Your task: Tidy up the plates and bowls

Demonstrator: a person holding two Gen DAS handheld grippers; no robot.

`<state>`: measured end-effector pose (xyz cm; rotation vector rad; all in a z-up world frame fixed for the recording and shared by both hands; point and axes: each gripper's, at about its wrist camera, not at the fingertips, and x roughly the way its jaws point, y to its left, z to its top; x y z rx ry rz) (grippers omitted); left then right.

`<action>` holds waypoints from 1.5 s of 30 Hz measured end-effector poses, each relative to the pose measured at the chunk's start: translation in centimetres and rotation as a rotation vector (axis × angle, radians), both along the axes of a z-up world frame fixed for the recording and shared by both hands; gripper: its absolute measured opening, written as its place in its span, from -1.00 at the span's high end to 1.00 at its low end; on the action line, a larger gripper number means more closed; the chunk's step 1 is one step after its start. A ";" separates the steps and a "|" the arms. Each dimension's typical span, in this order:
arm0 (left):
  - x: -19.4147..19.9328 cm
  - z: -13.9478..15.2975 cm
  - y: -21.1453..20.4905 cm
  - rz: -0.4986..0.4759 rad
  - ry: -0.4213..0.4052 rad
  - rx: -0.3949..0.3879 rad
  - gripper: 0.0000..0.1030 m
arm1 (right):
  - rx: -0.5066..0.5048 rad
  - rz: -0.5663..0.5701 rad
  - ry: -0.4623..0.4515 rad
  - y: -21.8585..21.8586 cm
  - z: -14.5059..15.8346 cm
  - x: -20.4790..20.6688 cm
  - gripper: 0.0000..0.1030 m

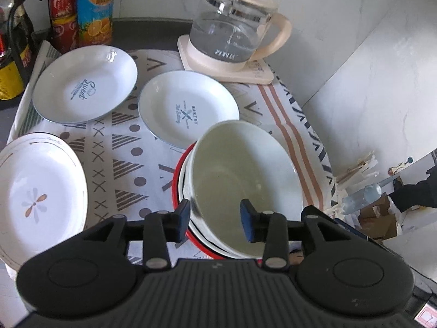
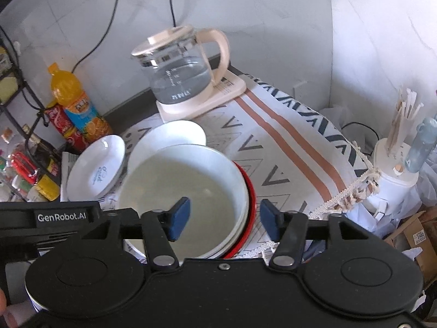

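A white bowl sits tilted on top of a stack whose lowest bowl is red-rimmed; it also shows in the right wrist view. My left gripper is open, its fingers either side of the bowl's near left rim. My right gripper is open, straddling the stack's right rim. A "Bakery" plate, a "Sweet" plate and a flower plate lie on the patterned cloth.
A glass kettle on a cream base stands at the back. Bottles and cans stand back left by a black wire rack. The cloth's fringed edge drops to clutter and a white holder on the right.
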<state>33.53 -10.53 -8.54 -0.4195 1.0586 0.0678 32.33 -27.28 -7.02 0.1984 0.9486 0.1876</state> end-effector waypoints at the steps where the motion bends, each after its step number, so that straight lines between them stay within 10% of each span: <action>1: -0.2 0.3 0.1 0.003 -0.005 0.003 0.16 | 0.001 0.001 -0.003 0.1 0.2 -0.1 -0.25; 23: -7.4 4.6 8.1 0.167 -0.091 0.082 -0.50 | 0.034 0.136 -0.045 4.9 2.2 -2.6 -0.40; 29: -9.1 4.7 10.6 0.221 -0.086 0.073 -0.51 | 0.064 0.198 0.006 6.9 0.9 -2.9 0.56; 45: -11.9 4.0 15.6 0.314 -0.069 0.058 -0.51 | 0.124 0.302 0.031 9.6 0.9 -1.8 0.69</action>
